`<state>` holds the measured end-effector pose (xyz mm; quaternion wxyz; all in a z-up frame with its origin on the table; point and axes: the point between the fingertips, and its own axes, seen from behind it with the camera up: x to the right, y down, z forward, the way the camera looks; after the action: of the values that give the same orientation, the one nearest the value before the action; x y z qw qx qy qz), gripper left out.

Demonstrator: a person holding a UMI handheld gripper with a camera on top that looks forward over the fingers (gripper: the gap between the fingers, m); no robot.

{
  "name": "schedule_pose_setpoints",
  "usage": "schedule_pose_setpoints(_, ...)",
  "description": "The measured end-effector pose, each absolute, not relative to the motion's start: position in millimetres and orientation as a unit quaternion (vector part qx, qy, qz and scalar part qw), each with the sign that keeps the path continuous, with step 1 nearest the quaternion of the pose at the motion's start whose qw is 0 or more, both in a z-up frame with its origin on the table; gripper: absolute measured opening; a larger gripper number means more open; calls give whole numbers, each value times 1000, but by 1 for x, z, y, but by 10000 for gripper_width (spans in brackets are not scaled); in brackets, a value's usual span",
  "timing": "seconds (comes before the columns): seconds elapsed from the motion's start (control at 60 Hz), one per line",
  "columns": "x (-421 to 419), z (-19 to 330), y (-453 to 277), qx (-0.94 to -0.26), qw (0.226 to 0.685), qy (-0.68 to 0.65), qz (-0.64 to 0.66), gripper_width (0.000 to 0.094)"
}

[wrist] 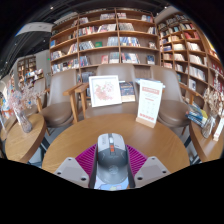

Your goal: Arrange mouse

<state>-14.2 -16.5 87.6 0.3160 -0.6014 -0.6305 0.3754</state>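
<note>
A grey computer mouse [111, 158] with an orange mark near its wheel sits between my gripper's [111, 162] two fingers, pressed by the magenta pads [87, 158] on both sides. It is held above the round wooden table [100, 130], near the table's front edge. The mouse points away from me toward the middle of the table.
A framed picture [105, 91] and a white standing sign [148, 101] stand at the far side of the table. Wooden chairs [58, 112] ring the table. Bookshelves [110, 40] fill the back wall. Another table with display items [18, 110] is at the left.
</note>
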Motion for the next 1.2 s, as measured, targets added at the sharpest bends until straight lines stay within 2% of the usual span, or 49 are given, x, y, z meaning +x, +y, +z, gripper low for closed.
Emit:
schedule_pose_setpoints(0.2, -5, 6, -53, -609, 302, -660, 320, 448)
schedule_pose_setpoints(0.283, -4, -10, -48, -617, 299, -660, 307, 470)
schedule_pose_setpoints(0.367, -3, -11, -49, -612, 314, -658, 305, 493)
schedule_pose_setpoints(0.433, -1, -11, -51, -617, 307, -657, 307, 553)
schedule_pose_setpoints(0.467, 1, -10, -51, -620, 300, -657, 308, 654)
schedule_pose_setpoints(0.517, 6, -4, -50, -624, 298, -653, 309, 869)
schedule_pose_setpoints(0.567, 15, 8, -46, -626, 302, -649, 310, 813)
schedule_pose_setpoints(0.633, 33, 32, -42, -621, 317, -643, 317, 861)
schedule_pose_setpoints(0.917, 172, 119, -28, -620, 337, -626, 333, 856)
schedule_pose_setpoints(1.05, 224, 141, -22, -622, 342, -615, 344, 852)
schedule_pose_setpoints(1.2, 264, 153, -10, -614, 370, -611, 336, 853)
